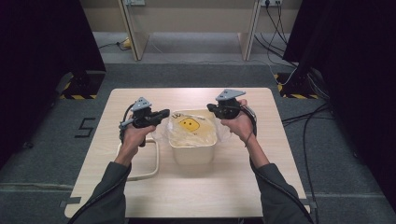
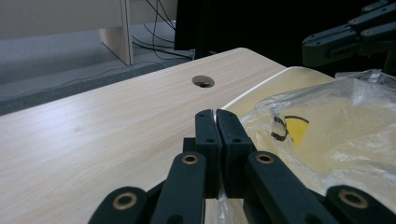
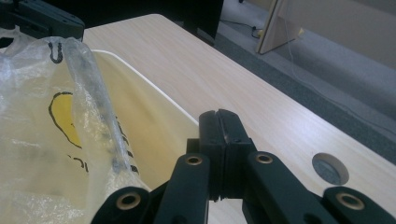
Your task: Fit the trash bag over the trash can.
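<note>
Jaws shut beside bin [image 1: 192,154] rim

a lab recording booth: black curtains [image 1: 42,37], floor cables [image 1: 299,116], hazard-taped stand bases [image 1: 77,88].

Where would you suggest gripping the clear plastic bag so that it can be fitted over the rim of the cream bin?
Probably the loose top edge of the plastic bag, one gripper per side, each coming from outside the bin. The film stands crumpled above the rim there, thin enough to pinch. The left gripper and right gripper are shut beside it.
</note>
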`<state>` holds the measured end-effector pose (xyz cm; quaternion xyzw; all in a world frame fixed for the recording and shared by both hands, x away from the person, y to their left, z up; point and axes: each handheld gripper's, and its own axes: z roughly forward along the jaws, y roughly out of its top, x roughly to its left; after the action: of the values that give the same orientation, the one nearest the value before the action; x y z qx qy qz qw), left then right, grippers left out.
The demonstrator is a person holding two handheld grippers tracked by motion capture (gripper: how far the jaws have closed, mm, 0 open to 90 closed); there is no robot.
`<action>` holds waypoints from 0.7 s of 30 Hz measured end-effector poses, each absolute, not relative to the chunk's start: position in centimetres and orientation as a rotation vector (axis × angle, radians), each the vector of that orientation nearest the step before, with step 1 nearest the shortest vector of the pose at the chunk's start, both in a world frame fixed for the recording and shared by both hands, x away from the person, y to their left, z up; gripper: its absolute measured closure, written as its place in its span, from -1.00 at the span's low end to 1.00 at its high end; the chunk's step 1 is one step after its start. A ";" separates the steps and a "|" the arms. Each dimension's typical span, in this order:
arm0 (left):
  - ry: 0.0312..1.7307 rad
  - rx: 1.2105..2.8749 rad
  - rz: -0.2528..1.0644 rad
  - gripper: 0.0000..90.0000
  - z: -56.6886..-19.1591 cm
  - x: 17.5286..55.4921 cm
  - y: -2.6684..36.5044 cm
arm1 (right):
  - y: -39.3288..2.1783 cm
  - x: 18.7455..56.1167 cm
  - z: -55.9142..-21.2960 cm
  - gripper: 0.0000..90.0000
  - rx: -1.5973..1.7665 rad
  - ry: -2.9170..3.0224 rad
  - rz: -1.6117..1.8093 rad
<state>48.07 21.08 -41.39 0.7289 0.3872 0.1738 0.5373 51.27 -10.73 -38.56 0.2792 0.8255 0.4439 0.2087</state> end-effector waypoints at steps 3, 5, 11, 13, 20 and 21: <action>0.912 1.750 0.424 0.95 -41.4 48.0 20.9 | -10.4 50.4 -37.8 0.68 0.793 2.302 1.339; 0.909 1.741 0.424 0.95 -41.2 48.0 20.9 | -9.9 49.8 -36.9 0.51 0.748 2.360 1.375; 0.904 1.732 0.431 0.95 -40.7 47.9 21.0 | -7.9 49.2 -37.4 0.61 0.658 2.488 1.271; 0.902 1.737 0.434 0.95 -40.8 47.9 21.0 | -8.0 49.5 -38.0 0.88 0.642 2.471 1.233; 0.914 1.711 0.420 0.97 -41.4 48.5 20.4 | -8.7 51.5 -38.2 0.96 0.703 2.314 1.248; 0.918 1.708 0.418 0.97 -41.4 48.6 20.4 | -8.6 51.7 -38.4 0.95 0.704 2.308 1.234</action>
<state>48.60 20.36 -41.38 0.7207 0.3874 0.1765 0.5472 51.71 -8.60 -38.38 0.2537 0.8319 0.4449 0.2139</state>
